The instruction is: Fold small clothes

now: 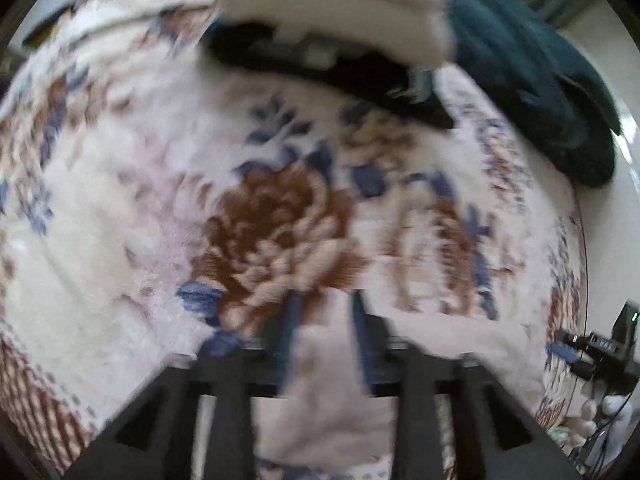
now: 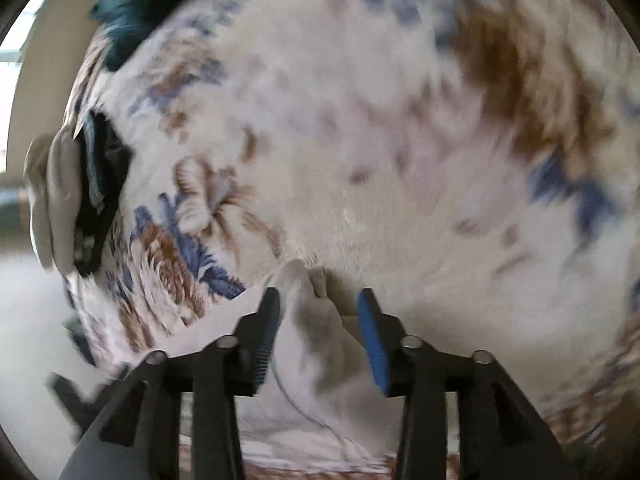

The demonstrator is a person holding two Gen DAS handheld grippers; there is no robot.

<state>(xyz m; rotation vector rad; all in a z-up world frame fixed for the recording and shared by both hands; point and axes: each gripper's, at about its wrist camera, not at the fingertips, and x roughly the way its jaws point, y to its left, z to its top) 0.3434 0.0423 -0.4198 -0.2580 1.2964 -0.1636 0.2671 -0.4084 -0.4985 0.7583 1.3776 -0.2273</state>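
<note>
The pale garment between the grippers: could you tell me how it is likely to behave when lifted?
The pale garment will probably be floppy: it bunches into soft folds between the right gripper fingers. It looks thin and light, draping between the left gripper fingers too. Lifted at two points, its middle would likely sag onto the floral blanket.

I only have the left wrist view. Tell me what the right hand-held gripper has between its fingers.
Observer: A bunched fold of the pale cloth lies between the fingers of the right hand-held gripper.
Operator: Say whether it is clamped.
Observer: It isn't. The blue pad stands clear of the cloth, so the jaws are open.
Operator: Report what is holding my left hand-held gripper.
Observer: A gloved hand, seen at the left edge of the right wrist view, beside the floral blanket.
</note>
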